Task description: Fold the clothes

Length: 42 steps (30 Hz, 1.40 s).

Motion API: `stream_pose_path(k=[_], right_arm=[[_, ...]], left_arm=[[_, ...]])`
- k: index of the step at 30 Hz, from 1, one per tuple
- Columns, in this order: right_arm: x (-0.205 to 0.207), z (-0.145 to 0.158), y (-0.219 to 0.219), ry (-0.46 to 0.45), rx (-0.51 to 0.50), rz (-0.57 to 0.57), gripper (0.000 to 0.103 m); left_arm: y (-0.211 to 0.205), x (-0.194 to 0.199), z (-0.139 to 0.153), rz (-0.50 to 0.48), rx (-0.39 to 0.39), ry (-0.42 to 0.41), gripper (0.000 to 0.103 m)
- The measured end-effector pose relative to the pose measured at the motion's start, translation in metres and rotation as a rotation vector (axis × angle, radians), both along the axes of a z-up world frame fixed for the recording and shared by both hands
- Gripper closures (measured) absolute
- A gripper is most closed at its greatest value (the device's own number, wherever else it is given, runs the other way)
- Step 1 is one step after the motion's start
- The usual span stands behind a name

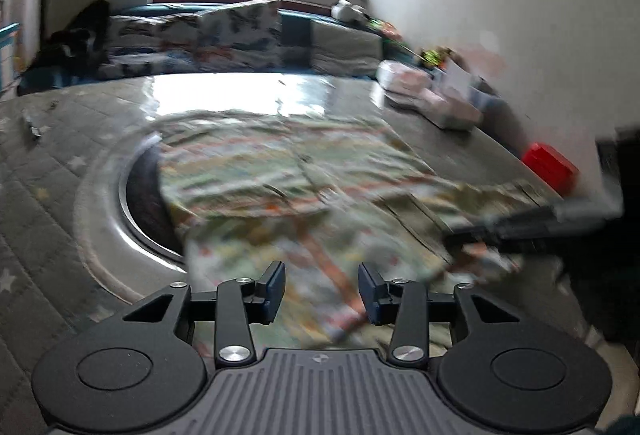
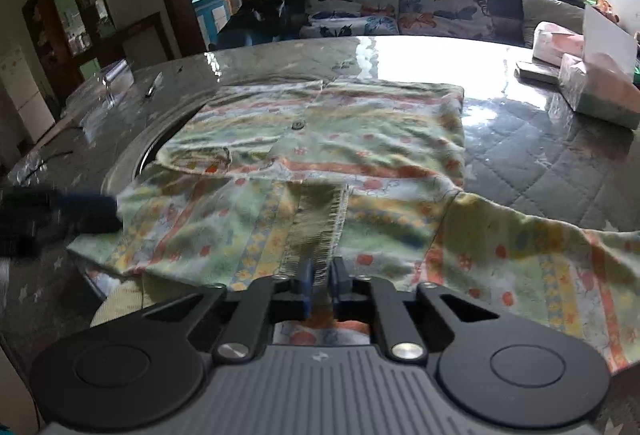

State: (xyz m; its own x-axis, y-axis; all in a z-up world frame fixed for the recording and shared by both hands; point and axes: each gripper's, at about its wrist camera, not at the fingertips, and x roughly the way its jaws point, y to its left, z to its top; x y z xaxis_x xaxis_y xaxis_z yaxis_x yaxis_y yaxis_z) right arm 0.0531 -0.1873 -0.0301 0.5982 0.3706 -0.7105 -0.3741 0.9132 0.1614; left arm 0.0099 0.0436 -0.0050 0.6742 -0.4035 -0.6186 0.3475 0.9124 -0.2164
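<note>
Your right gripper (image 2: 320, 285) is pinching the near edge of the flowery shirt (image 2: 332, 139), with the cloth squeezed between its blue pads. Your left gripper (image 1: 322, 289) is spread wide with nothing in it, low over the shirt. The shirt lies on the shiny surface (image 2: 540, 163), its near part already doubled over and one sleeve hanging off on the right. Keep a firm pinch, lift the cloth only a little, and pull evenly so the fold stays flat and straight.
</note>
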Motion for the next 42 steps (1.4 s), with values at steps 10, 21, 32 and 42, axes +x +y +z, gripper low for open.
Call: stream_pose_path(k=[10, 21, 32, 42], right_arm=[[-0.002, 0.005, -0.001, -0.015, -0.058, -0.02, 0.095], [-0.002, -0.003, 0.0, -0.047, -0.055, -0.014, 0.079], [-0.015, -0.001, -0.072, -0.108, -0.062, -0.257, 0.037], [-0.025, 0.001, -0.147, -0.176, -0.08, -0.519, 0.035]], left_arm=[[-0.005, 0.006, -0.014, 0.01, 0.021, 0.047, 0.059], [-0.033, 0.019, -0.002, -0.014, 0.027, 0.011, 0.038], [-0.065, 0.027, -0.005, -0.015, 0.058, -0.004, 0.004], [-0.076, 0.03, -0.008, -0.007, 0.07, 0.014, 0.0]])
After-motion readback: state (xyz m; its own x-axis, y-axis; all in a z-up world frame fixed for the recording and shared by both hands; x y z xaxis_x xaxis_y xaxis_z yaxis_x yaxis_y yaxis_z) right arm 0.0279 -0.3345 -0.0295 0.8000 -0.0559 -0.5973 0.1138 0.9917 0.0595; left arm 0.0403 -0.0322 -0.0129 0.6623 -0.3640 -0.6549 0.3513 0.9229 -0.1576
